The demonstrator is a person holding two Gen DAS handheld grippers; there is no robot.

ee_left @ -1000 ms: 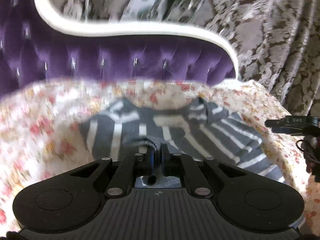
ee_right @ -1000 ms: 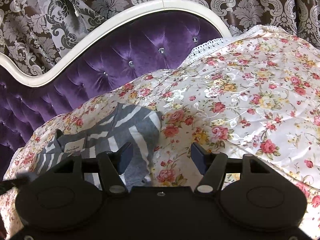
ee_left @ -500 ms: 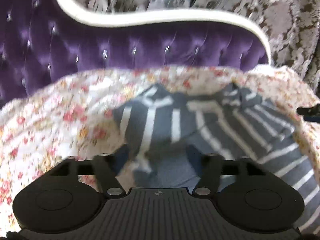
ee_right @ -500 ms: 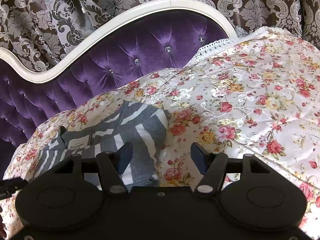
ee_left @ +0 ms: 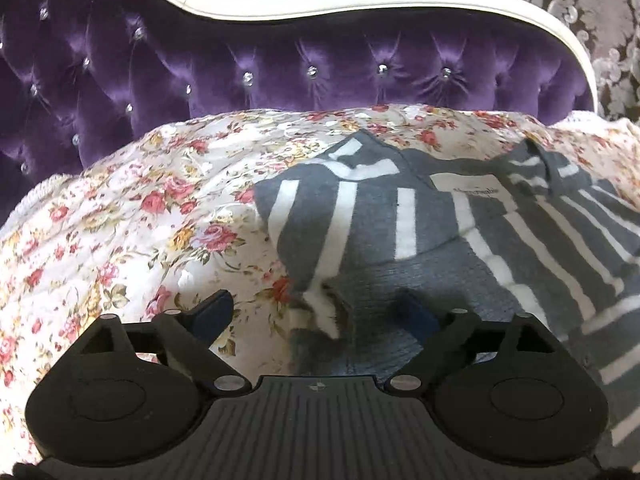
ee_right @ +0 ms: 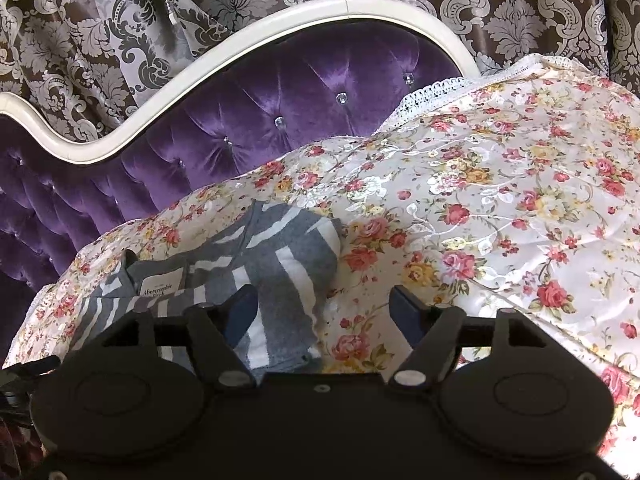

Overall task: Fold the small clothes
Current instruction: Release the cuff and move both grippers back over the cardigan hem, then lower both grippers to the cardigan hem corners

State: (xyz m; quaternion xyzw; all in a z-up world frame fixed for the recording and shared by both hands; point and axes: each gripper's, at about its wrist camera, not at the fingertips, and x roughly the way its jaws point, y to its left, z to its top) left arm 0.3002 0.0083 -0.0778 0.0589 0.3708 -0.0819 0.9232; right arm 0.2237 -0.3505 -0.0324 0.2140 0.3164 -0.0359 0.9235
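Note:
A grey and white striped garment lies on the floral bedspread, its neck label facing up. My left gripper hovers low over the garment's left sleeve. Its jaws are opening wide, and the sleeve's cuff lies loose between them, untouched by the pads. In the right wrist view the same garment shows its other sleeve folded inward. My right gripper stands over that sleeve's edge with its jaws opening. The cloth lies under the left finger and is not pinched.
A purple tufted headboard with a white curved frame stands behind the bed, with damask curtains beyond it. The bedspread rises in a mound with a lace edge at the right. Part of the other gripper shows at the lower left.
The left gripper went from shut on the sleeve to wide open, sank and tipped down; the sleeve now lies on the garment. The right gripper's jaws widened a little.

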